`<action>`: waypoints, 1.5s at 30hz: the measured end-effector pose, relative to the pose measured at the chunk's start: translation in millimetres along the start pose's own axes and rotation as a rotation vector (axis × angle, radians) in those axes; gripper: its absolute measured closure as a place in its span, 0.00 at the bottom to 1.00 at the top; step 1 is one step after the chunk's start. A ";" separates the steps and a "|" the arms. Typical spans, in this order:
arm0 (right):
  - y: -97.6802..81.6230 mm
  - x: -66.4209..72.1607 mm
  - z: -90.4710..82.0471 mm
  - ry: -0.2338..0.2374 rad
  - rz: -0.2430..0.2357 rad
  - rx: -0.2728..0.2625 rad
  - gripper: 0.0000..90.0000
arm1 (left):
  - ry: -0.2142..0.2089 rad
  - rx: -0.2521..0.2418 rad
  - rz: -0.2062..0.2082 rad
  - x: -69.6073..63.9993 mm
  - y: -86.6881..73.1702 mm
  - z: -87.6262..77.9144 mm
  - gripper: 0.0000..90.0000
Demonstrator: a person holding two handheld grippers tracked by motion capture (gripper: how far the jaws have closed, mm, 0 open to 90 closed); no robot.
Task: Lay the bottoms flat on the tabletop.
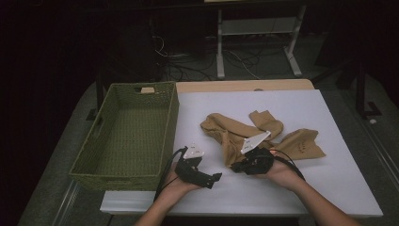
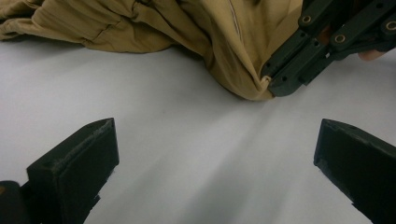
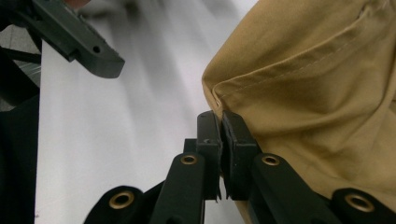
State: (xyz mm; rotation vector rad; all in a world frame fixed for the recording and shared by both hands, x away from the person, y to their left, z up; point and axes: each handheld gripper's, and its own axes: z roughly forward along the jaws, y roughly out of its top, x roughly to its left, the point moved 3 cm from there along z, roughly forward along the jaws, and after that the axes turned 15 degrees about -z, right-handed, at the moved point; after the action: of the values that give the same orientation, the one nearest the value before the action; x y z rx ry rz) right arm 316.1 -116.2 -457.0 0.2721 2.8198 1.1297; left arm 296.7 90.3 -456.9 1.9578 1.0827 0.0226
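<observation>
Right gripper (image 3: pixel 220 122) clenches the tan garment's (image 1: pixel 235 134) corner, apparently its hem; left gripper (image 2: pixel 215 163) gapes released over bare table (image 1: pixel 329 179), basket (image 1: pixel 124 176) alongside.

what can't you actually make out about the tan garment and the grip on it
- Garment type: the tan garment lies crumpled in the high view; its edges are cut off in both gripper views.
- Grip depth: in the right gripper view the shut right gripper hides the pinched hem.
- Basket floor: near wall hides the front strip, high view.
</observation>
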 end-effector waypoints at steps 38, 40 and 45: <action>-7.2 0.4 -31.1 -0.079 0.081 -0.093 0.43 | 0.010 -0.032 -0.005 0.2 5.9 -8.3 0.00; -12.4 2.9 -35.6 -0.092 0.085 -0.097 0.41 | 0.007 -0.034 0.000 -0.2 9.5 -9.7 0.00; -24.5 6.9 -46.2 -0.105 0.111 -0.113 0.39 | -0.001 -0.056 -0.003 -0.1 22.6 -12.2 0.10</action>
State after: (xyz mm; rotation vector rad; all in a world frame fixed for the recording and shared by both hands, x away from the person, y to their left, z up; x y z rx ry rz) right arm 299.2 -163.4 -440.7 0.4689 2.6676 1.2517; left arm 307.1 93.1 -433.6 1.9061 1.0732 0.0497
